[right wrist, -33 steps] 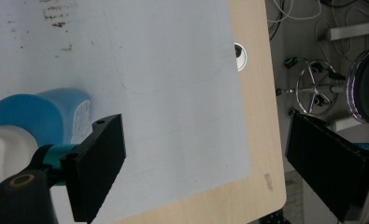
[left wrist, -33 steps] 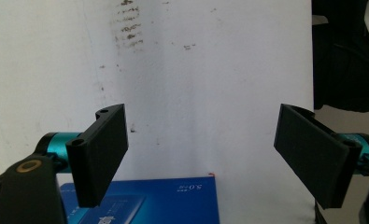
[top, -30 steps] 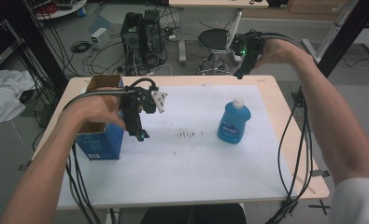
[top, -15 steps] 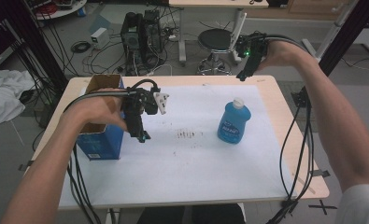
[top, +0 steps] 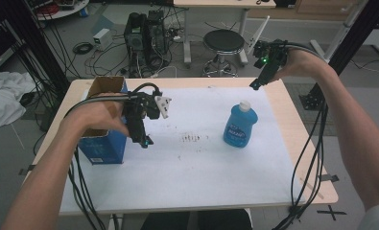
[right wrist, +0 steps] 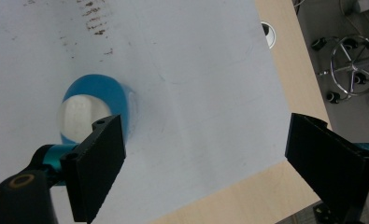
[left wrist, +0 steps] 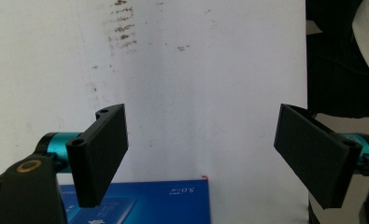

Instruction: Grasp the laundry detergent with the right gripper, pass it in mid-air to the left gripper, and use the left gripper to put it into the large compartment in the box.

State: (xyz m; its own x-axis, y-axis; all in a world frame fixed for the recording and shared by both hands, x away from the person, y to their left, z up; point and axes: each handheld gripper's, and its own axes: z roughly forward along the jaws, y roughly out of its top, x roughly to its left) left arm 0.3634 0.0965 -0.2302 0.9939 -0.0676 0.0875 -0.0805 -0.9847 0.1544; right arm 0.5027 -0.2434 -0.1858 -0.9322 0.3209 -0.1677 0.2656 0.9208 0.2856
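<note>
A blue dish-soap bottle (top: 240, 128) with a white cap stands upright on the white sheet, right of the middle. From above, in the right gripper view, the bottle (right wrist: 119, 95) lies just beyond the left jaw. My right gripper (top: 255, 85) hangs open in the air over the table's far right edge, with nothing between its jaws (right wrist: 205, 123). A blue box (top: 102, 148) with an open cardboard top stands at the left. My left gripper (top: 142, 139) points down beside the box's right side, open and empty (left wrist: 201, 116). The box's blue face (left wrist: 173, 200) sits below the jaws.
Dark smudges (top: 194, 139) mark the sheet between box and bottle. The wooden table (top: 292, 124) is bare along its right edge. Beyond the far edge stand a round stool (top: 224, 40) and a computer tower (top: 144, 28). Cables hang off both front corners.
My right gripper has drifted a little to the right above the table's far edge. The left gripper, box and bottle have stayed put.
</note>
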